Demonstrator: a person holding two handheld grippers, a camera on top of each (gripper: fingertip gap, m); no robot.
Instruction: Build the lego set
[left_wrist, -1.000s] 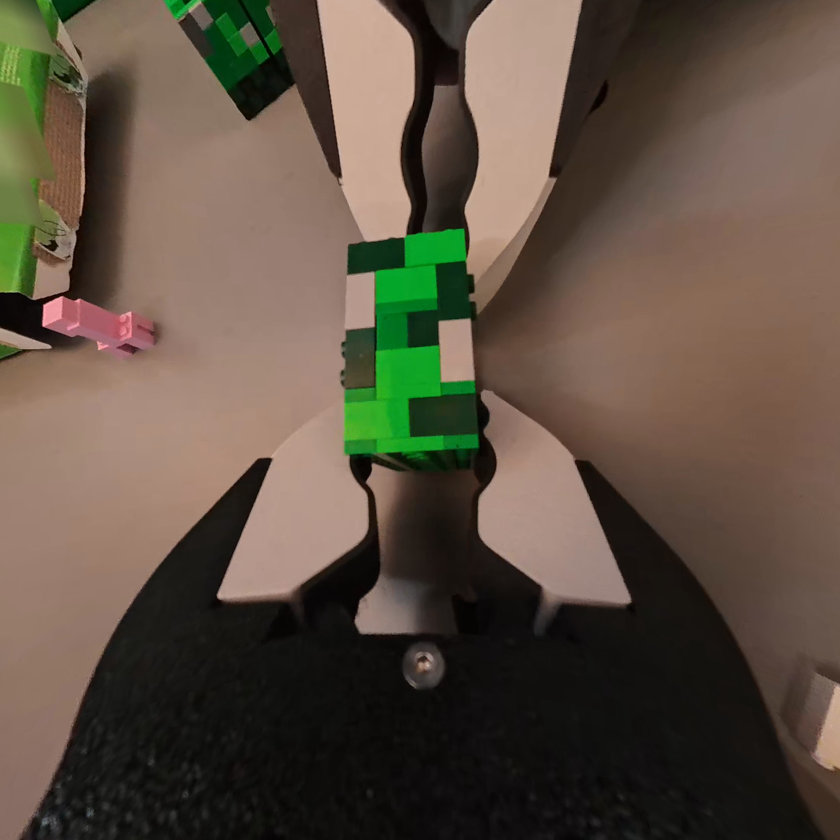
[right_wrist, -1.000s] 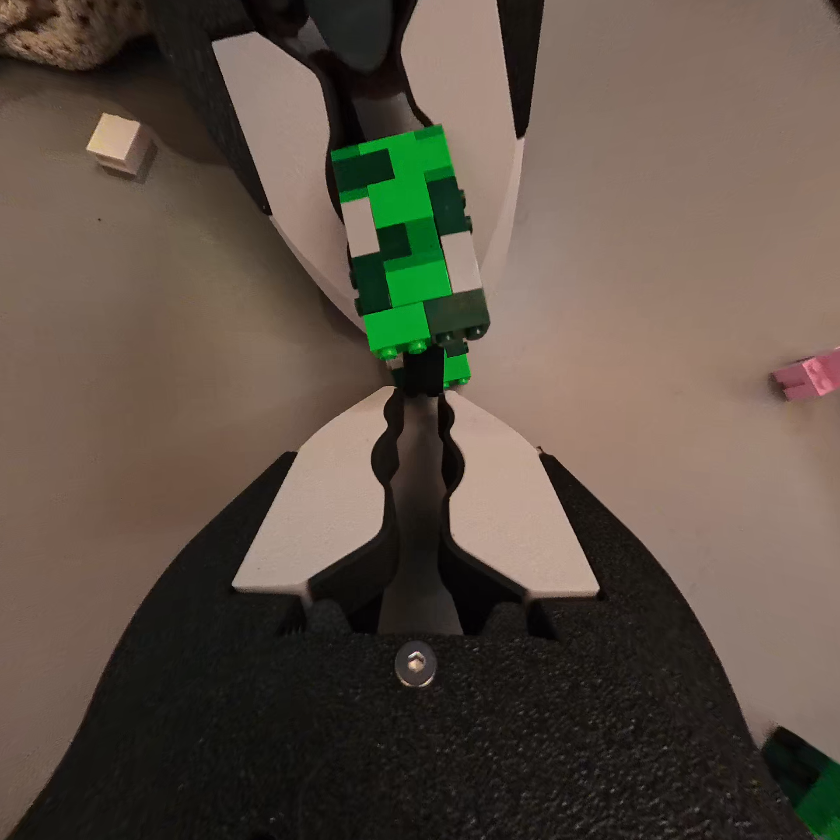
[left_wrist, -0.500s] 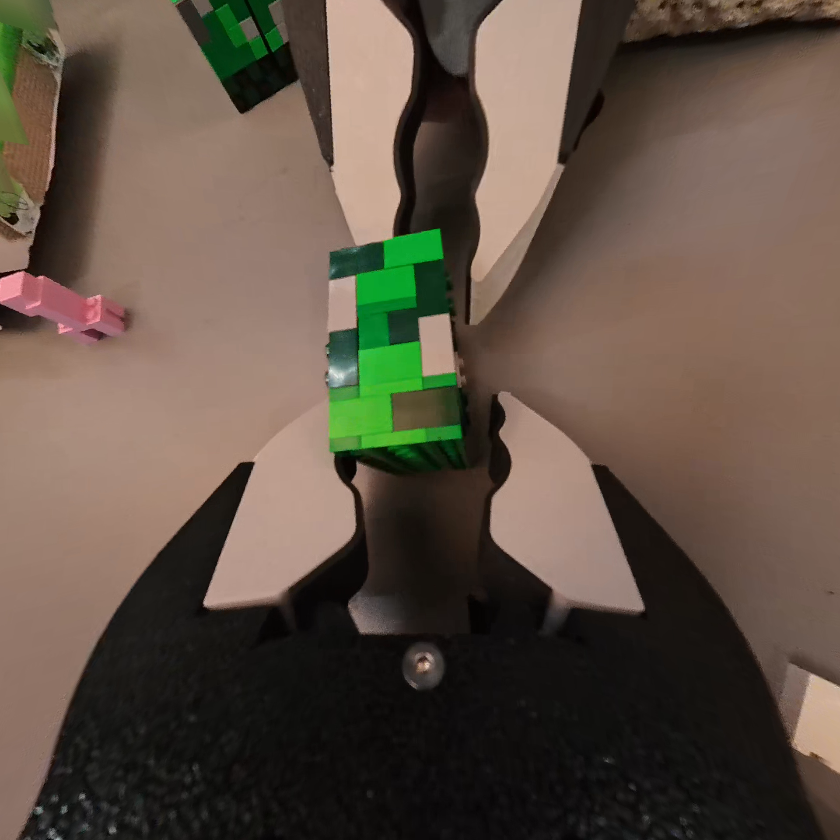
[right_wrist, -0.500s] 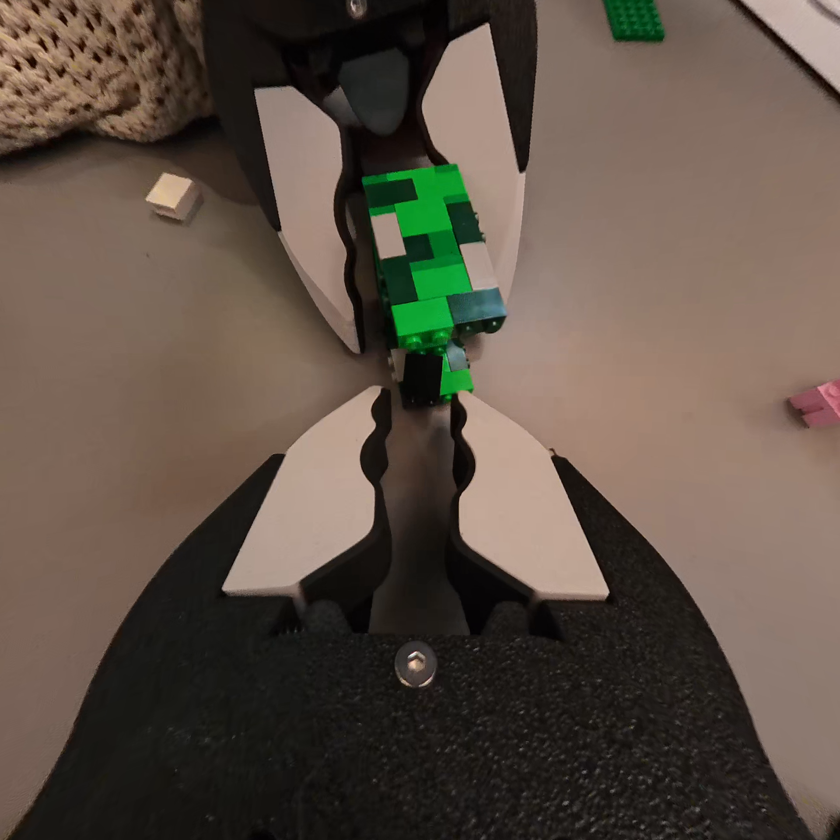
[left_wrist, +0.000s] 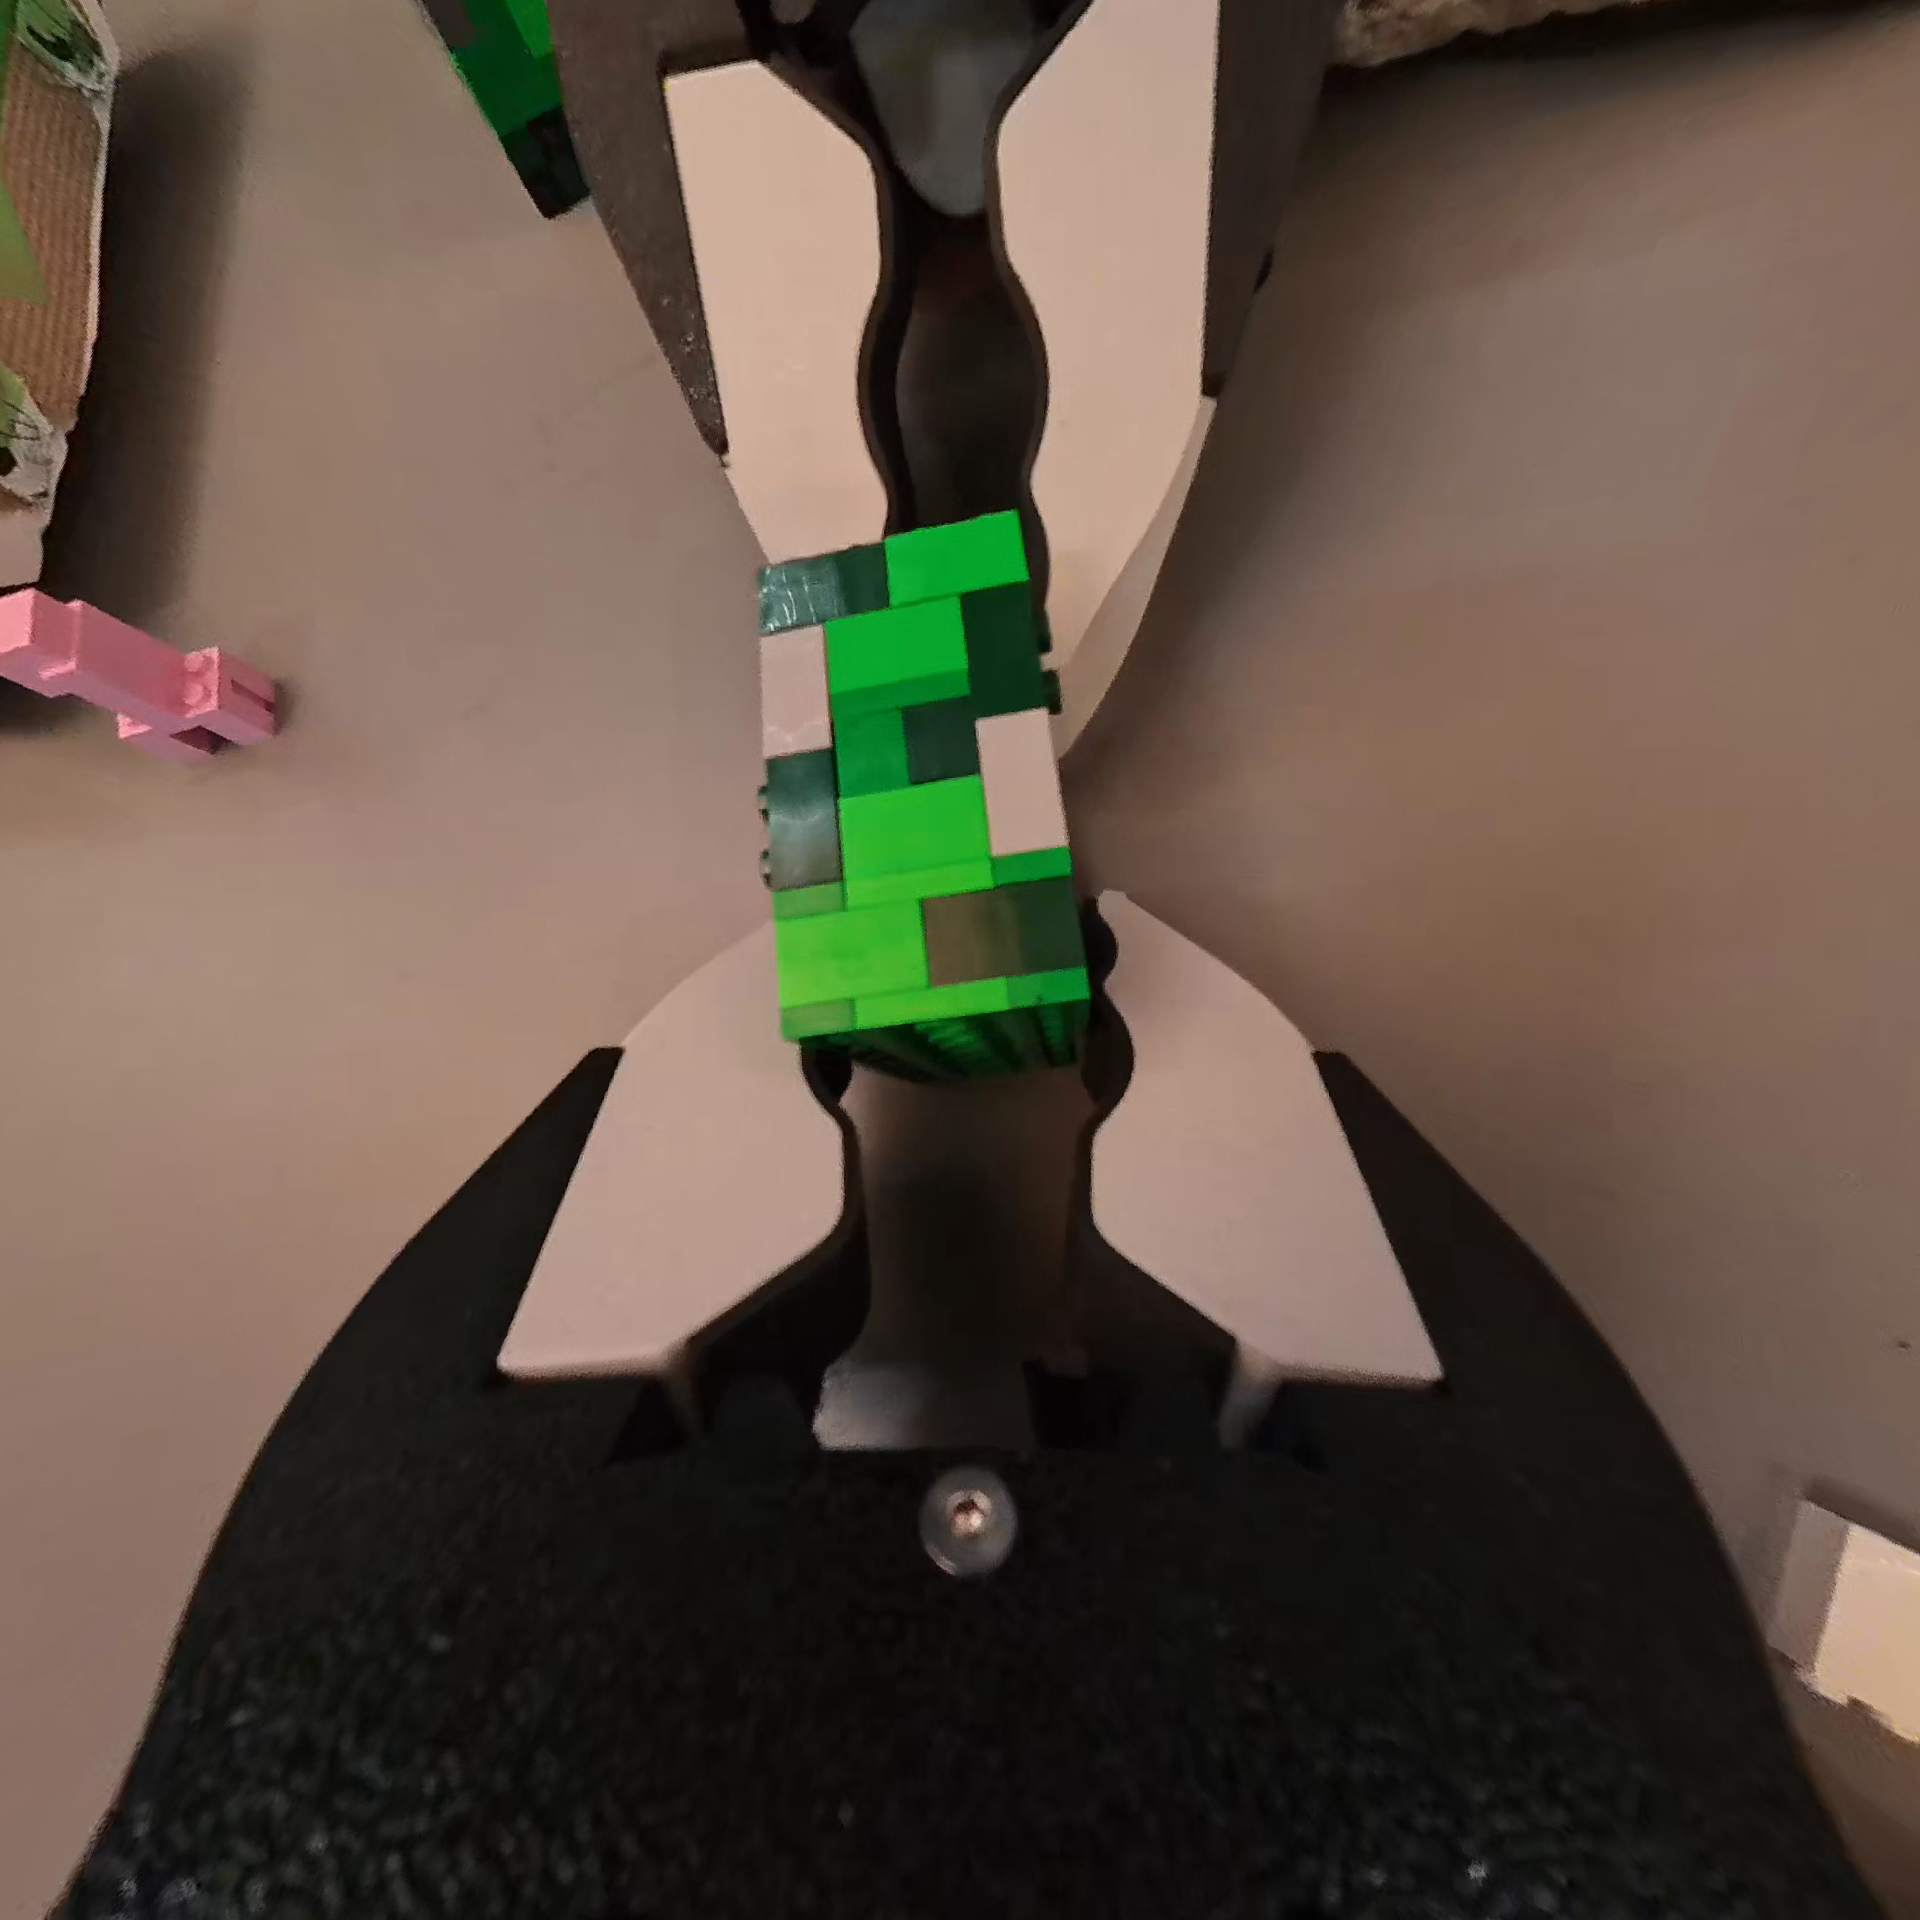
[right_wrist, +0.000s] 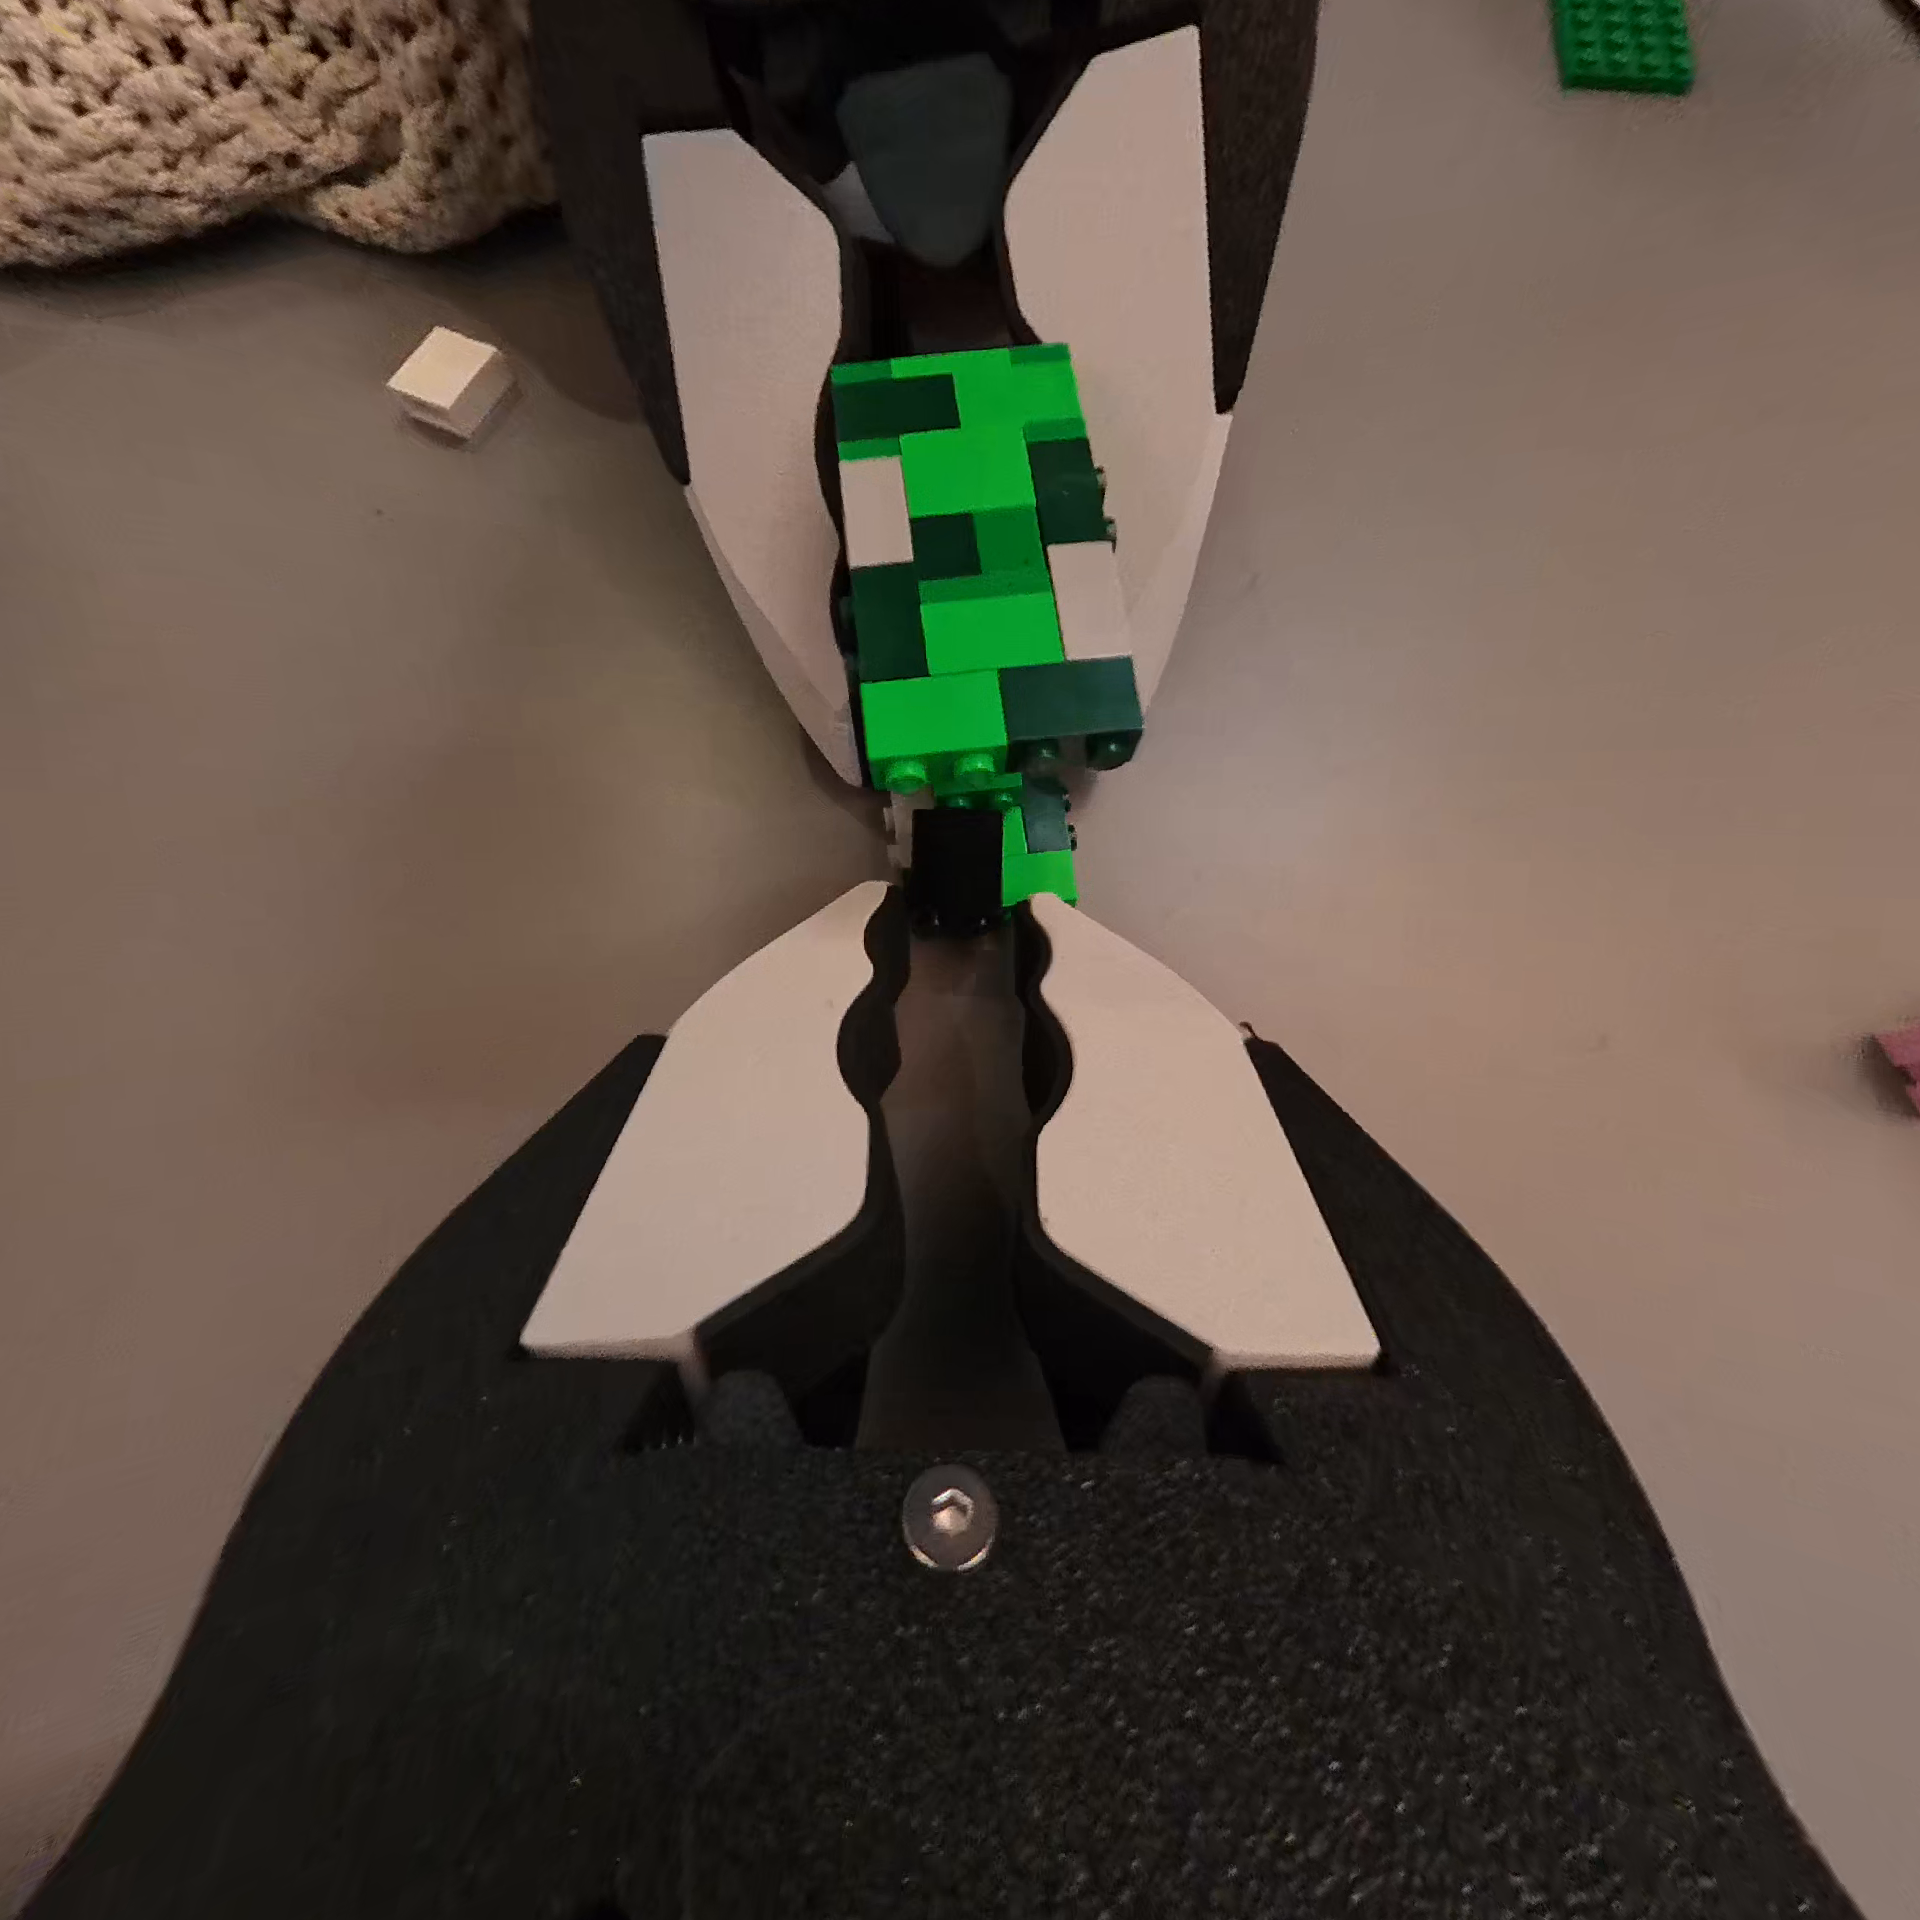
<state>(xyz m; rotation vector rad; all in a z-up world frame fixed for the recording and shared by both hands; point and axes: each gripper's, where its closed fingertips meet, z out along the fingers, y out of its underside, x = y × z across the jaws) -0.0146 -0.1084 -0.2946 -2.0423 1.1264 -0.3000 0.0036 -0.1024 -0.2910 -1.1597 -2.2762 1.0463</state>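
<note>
while the left gripper (left_wrist: 940, 1029) has closed back onto the near end of the green brick column (left_wrist: 920, 800), after gaping around it half a second ago, the right gripper (right_wrist: 961, 904) stays pinched on the small black-and-green piece (right_wrist: 977, 857) at the column's studded end, above the grey table (right_wrist: 312, 831). both ends held, pressing the joint home looks possible.

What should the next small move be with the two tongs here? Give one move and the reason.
Probably press the small black-and-green piece, pinched in the right tongs, straight onto the studded end of the green block. The left tongs clamp that block's other end, the two parts look lined up and nearly touching, but whether the studs are seated cannot be told.
</note>
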